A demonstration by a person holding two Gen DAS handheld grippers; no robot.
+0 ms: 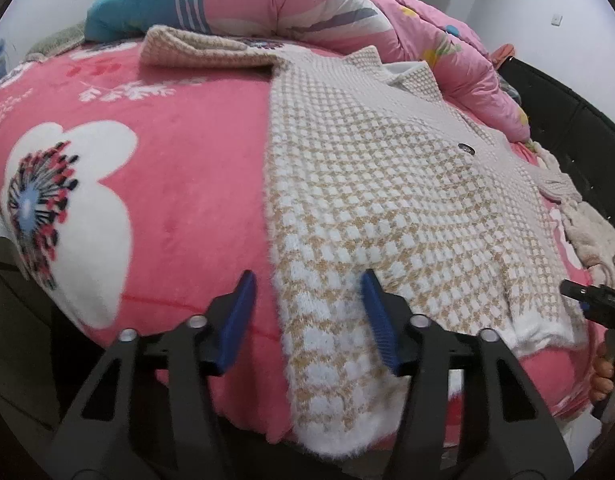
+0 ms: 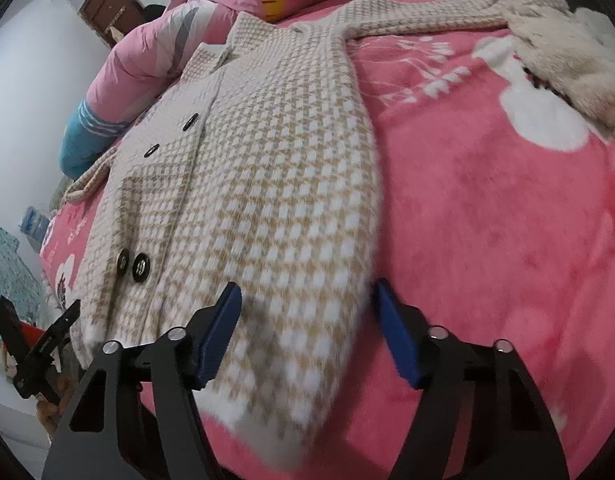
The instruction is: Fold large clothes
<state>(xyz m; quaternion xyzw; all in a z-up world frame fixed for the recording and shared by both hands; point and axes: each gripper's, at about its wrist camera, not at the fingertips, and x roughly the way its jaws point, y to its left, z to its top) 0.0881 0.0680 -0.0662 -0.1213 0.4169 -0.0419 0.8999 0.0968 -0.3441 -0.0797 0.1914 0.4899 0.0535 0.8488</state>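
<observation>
Houndstooth coat (image 2: 267,184), one, four buttons visible, on a pink bed (image 2: 487,240); left hand-held gripper (image 1: 307,292) and right hand-held gripper (image 2: 307,304) straddle its hem corners, unclenched.

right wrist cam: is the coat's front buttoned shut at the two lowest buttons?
Cannot tell: the two dark buttons sit side by side on the checked coat, but whether either passes through a buttonhole is not visible.

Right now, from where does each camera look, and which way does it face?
Left wrist: sits on the left claw, faces down the beige-and-white checked knit coat; the other claw and fingers show at right.
Right wrist: sits on the right claw, faces the coat's other hem corner.
Shared: coat, pink floral fleece blanket.
</observation>
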